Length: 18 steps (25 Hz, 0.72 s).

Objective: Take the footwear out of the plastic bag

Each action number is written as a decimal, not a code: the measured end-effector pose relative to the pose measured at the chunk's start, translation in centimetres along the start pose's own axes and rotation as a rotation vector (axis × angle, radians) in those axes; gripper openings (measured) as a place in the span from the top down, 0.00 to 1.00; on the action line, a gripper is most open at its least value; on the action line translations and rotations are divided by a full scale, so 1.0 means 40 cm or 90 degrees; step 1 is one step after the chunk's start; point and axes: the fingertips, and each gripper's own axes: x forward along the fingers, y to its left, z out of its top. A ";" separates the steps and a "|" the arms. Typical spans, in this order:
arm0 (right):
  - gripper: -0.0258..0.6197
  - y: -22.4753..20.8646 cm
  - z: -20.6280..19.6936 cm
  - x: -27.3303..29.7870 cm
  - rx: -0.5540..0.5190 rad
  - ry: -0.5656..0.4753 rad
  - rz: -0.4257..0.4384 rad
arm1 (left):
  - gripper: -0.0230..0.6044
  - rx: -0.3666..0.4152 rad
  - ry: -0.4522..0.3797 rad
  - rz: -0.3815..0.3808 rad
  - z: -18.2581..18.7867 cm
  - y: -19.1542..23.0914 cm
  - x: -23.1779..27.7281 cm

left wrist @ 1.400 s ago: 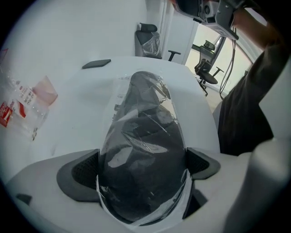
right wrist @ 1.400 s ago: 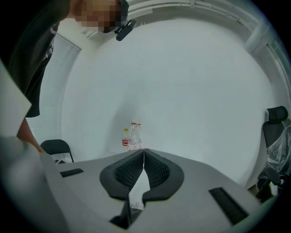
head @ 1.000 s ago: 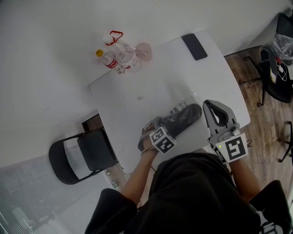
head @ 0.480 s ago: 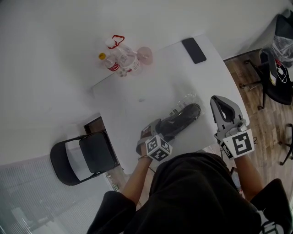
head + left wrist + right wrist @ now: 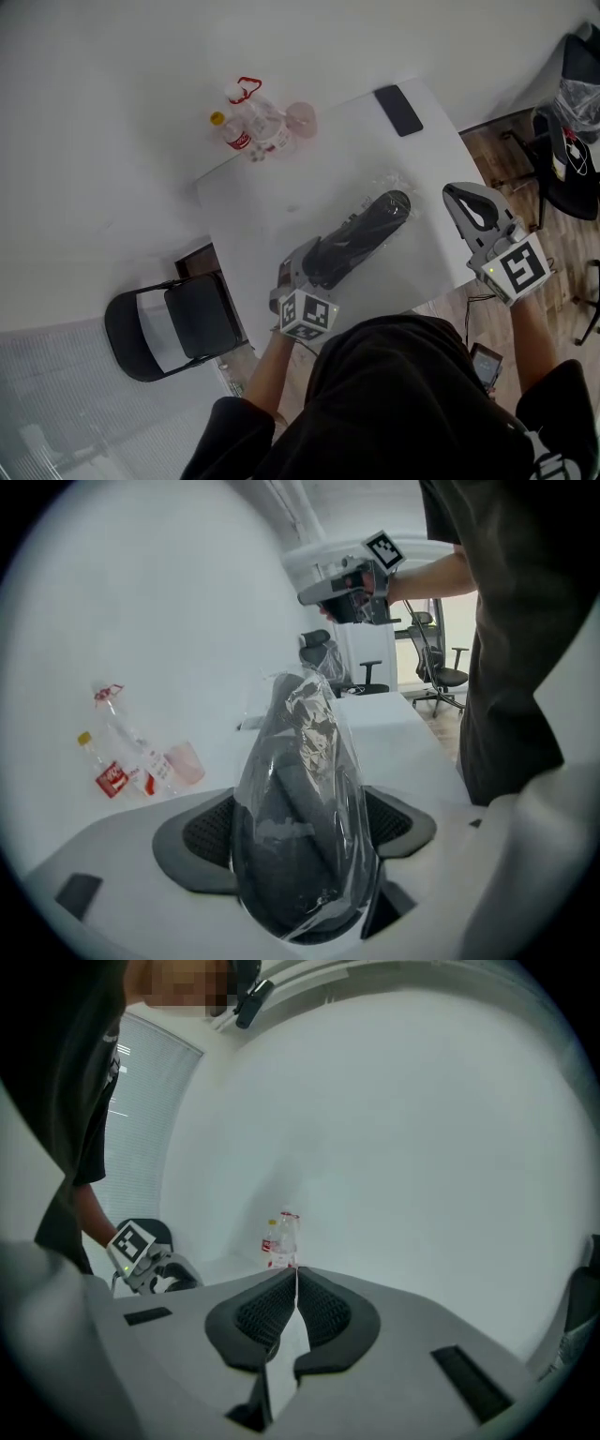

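The left gripper (image 5: 302, 265) holds one end of a dark slipper (image 5: 361, 236) that is wrapped in a clear plastic bag (image 5: 302, 761). Its jaws have just been closing, and their pads now press on both sides of the bag with the slipper inside. The slipper lies slanted over the near part of the white worktop (image 5: 328, 159), and its far end points toward the back right corner; I cannot tell whether this far end touches the worktop. The right gripper (image 5: 457, 194) is at the right edge of the worktop, apart from the slipper, and its jaws are closed with nothing between them. At the back left corner two bottles (image 5: 251, 127) stand close together, and a pink cup (image 5: 300, 117) is just beside them. A black phone (image 5: 398, 110) lies flat at the back right corner, well apart from the slipper. On the floor to the left stands a black folding chair (image 5: 173, 328), and an office chair (image 5: 572, 141) stands at the right. In the left gripper view the bag fills the middle and hides much of the worktop behind it. In the head view the person's dark clothing covers the near edge of the worktop.
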 end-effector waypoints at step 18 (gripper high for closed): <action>0.85 0.123 0.207 0.066 -0.067 0.091 0.300 | 0.29 0.146 -0.166 0.135 0.188 0.218 -0.309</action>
